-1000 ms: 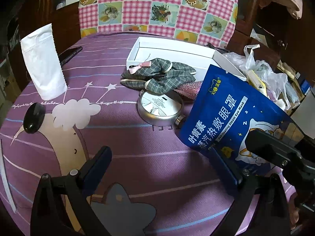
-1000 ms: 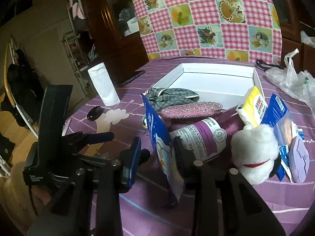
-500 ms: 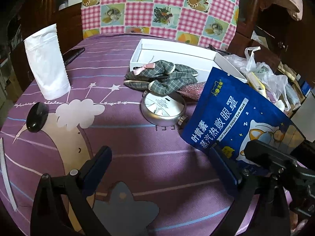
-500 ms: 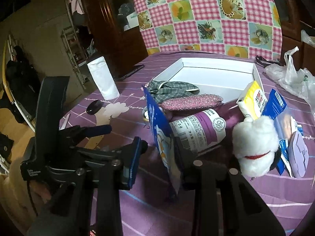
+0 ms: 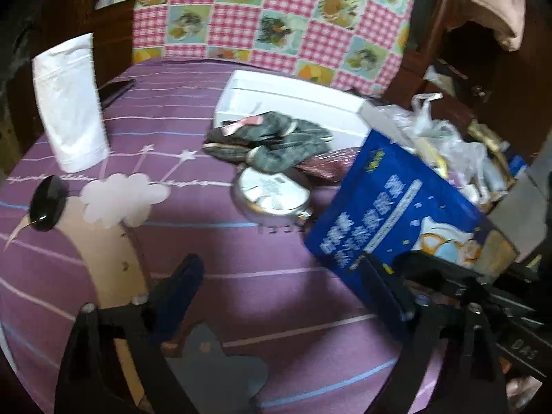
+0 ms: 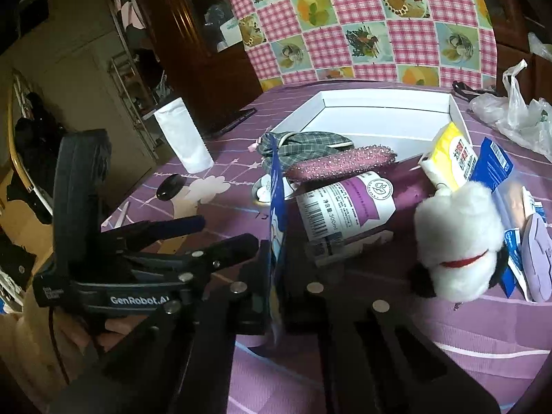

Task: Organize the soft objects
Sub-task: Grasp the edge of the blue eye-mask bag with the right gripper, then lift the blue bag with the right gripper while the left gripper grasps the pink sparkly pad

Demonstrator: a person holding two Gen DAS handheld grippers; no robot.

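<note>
My right gripper (image 6: 277,258) is shut on the lower edge of a blue eye-mask pouch (image 6: 276,207), which stands upright and edge-on to its camera. The left wrist view shows the pouch's printed face (image 5: 396,214) at the right. My left gripper (image 5: 283,293) hovers over the purple cloth just left of the pouch. Its jaws are closing, with only cloth between them. Behind lie a plaid hair bow (image 5: 272,138), a pink glittery piece (image 6: 341,162) and a white plush toy (image 6: 459,238).
A white shallow box (image 6: 379,117) sits at the back. Beside the pouch are a purple bottle (image 6: 348,207), a yellow packet (image 6: 452,155) and a round silver tin (image 5: 272,193). A white stand-up bag (image 5: 69,103), a black oval (image 5: 46,203) and a plastic bag (image 6: 510,117) flank them.
The right jaws have come together onto the blue pouch, which stood loosely between them before. The left jaws have narrowed a little. Neither hand has shifted place.
</note>
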